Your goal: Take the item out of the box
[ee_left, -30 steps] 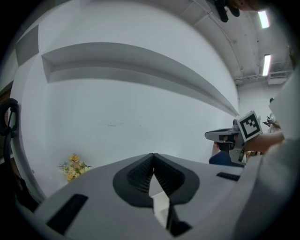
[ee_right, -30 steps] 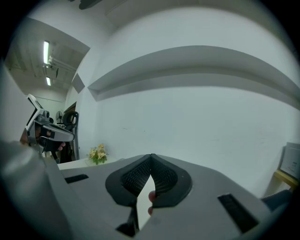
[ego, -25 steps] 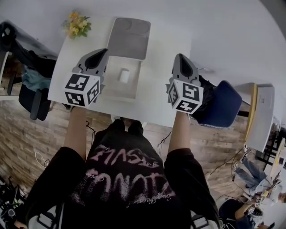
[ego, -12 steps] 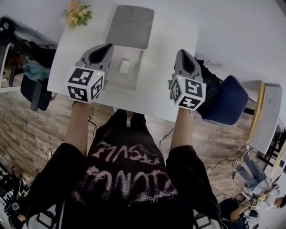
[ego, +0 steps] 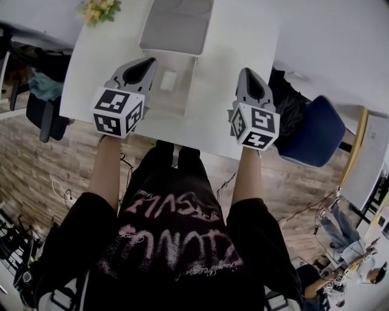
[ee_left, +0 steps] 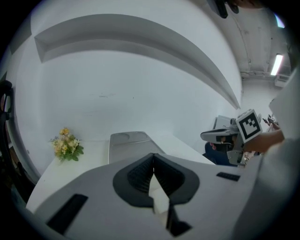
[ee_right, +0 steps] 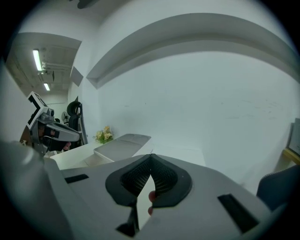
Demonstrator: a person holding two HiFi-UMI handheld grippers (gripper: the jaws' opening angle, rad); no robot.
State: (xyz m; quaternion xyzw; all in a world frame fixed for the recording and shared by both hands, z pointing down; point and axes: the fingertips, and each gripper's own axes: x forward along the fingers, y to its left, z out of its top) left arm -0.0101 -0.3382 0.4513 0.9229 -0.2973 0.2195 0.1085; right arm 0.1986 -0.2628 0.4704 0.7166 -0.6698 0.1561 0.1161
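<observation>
An open box (ego: pixel 175 102) lies on the white table (ego: pixel 219 91), its grey lid (ego: pixel 176 24) folded back at the far side. A small white item (ego: pixel 168 80) rests inside the box. My left gripper (ego: pixel 150 61) hovers over the box's left edge, jaws shut and empty, tips meeting in the left gripper view (ee_left: pixel 153 157). My right gripper (ego: pixel 247 73) hangs over bare table to the right of the box; its jaws (ee_right: pixel 151 157) also meet with nothing between them. The lid (ee_left: pixel 129 140) shows beyond the left jaws.
A bunch of yellow flowers (ego: pixel 97 9) stands at the table's far left corner. A blue chair (ego: pixel 313 130) with a dark garment (ego: pixel 285 100) sits to the right, and another chair with clothes (ego: pixel 36 97) to the left. A white wall rises behind the table.
Both grippers have sunk toward the table and stay shut. The head camera has shifted, so table, box and flowers sit higher in the view.
</observation>
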